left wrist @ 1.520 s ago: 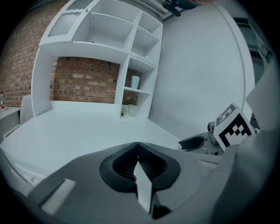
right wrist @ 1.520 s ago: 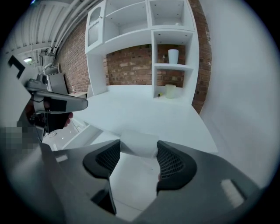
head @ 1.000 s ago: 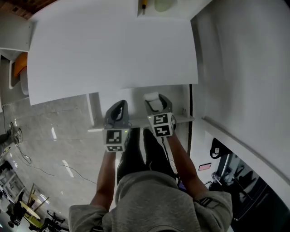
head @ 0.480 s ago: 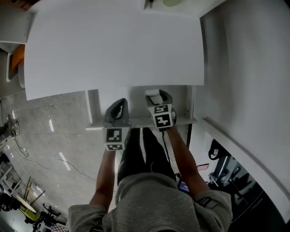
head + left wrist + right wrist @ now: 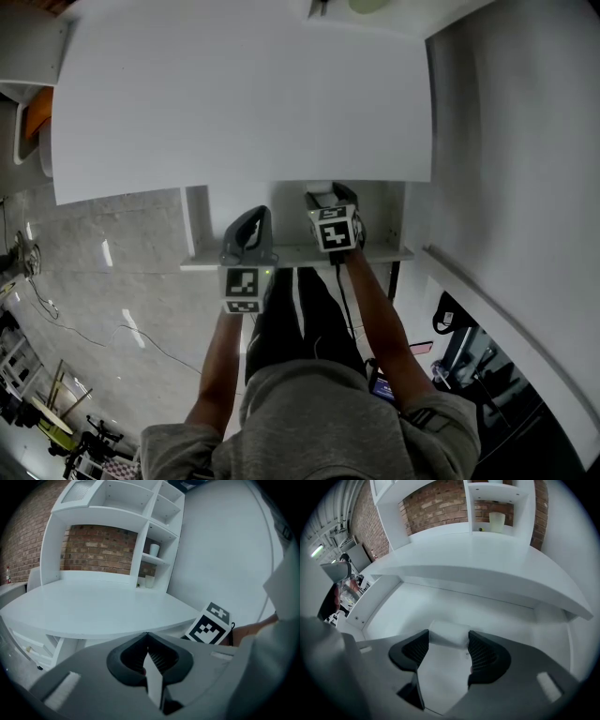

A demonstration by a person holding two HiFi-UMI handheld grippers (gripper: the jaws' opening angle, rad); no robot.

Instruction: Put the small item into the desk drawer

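The desk drawer (image 5: 377, 221) stands pulled out under the white desk top (image 5: 234, 94). My right gripper (image 5: 323, 199) reaches into it, shut on a small white block (image 5: 319, 195). In the right gripper view the block (image 5: 449, 633) sits between the two dark pads (image 5: 483, 652), just above the drawer's white floor (image 5: 440, 606). My left gripper (image 5: 248, 227) rests over the drawer's front edge (image 5: 291, 254), left of the right one. Its jaws (image 5: 147, 651) are shut with nothing seen at their tips.
The desk's side panel (image 5: 394, 225) borders the drawer on the right, beside a white wall (image 5: 506, 141). Shelves against a brick wall hold a pale cup (image 5: 497, 521). The person's legs (image 5: 300, 319) stand close under the drawer front. Grey tiled floor (image 5: 112, 281) lies left.
My right gripper has moved forward, deeper into the drawer, with the white block in it. The left gripper has stayed at the drawer's front edge.
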